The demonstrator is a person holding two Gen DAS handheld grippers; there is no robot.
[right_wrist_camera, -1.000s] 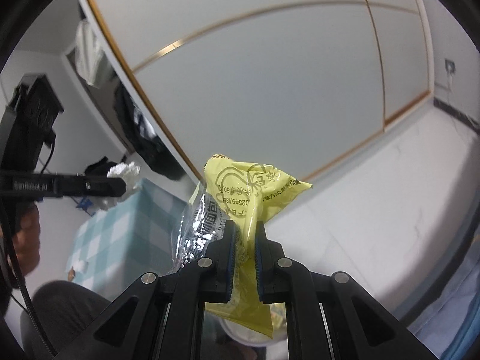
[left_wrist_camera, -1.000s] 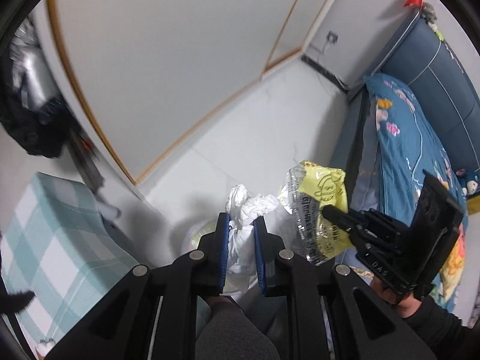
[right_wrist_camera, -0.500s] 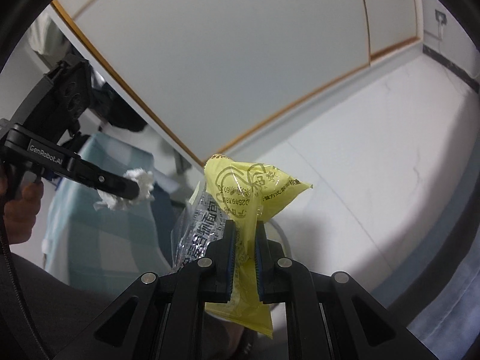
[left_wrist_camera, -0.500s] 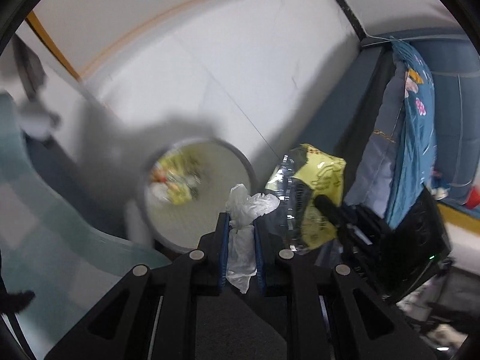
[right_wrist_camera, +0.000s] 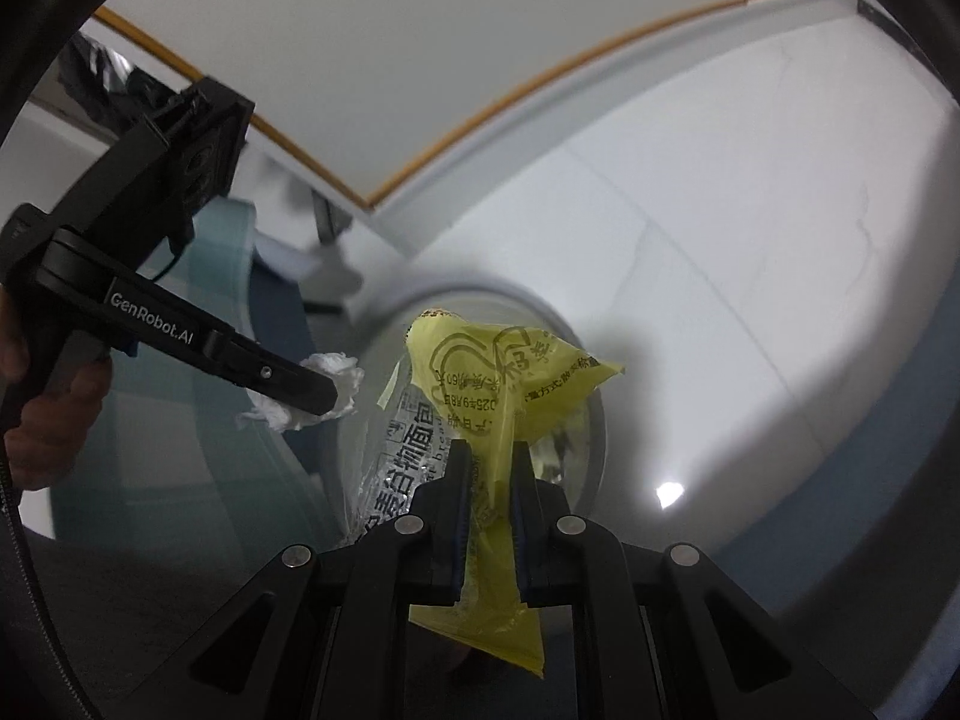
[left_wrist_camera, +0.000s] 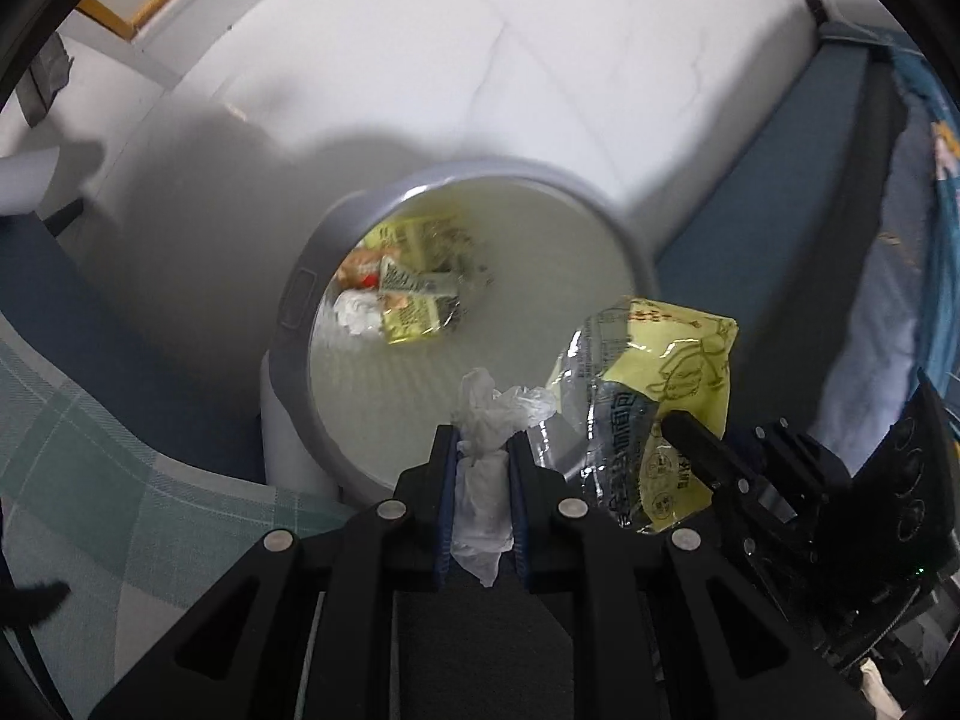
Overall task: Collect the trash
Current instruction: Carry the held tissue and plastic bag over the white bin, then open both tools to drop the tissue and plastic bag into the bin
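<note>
the left gripper (left_wrist_camera: 481, 441) is black with blue pads and pinches a white crumpled tissue (left_wrist_camera: 480, 480); the right gripper (right_wrist_camera: 487, 462) is the same black and blue, clamped on a yellow and clear wrapper (right_wrist_camera: 498, 384) printed with dark lettering; the bin (left_wrist_camera: 300, 300) is grey outside and pale cream inside, with yellow, red and white scraps, possibly more wrappers, at its bottom; the floor (left_wrist_camera: 390, 60) is white; a cloth (left_wrist_camera: 90, 468) is checked in teal and white

My left gripper (left_wrist_camera: 482, 450) holds tissue (left_wrist_camera: 480, 480) over the bin (left_wrist_camera: 288, 312); my right gripper (right_wrist_camera: 486, 468) holds a wrapper (right_wrist_camera: 510, 372) beside it.
</note>
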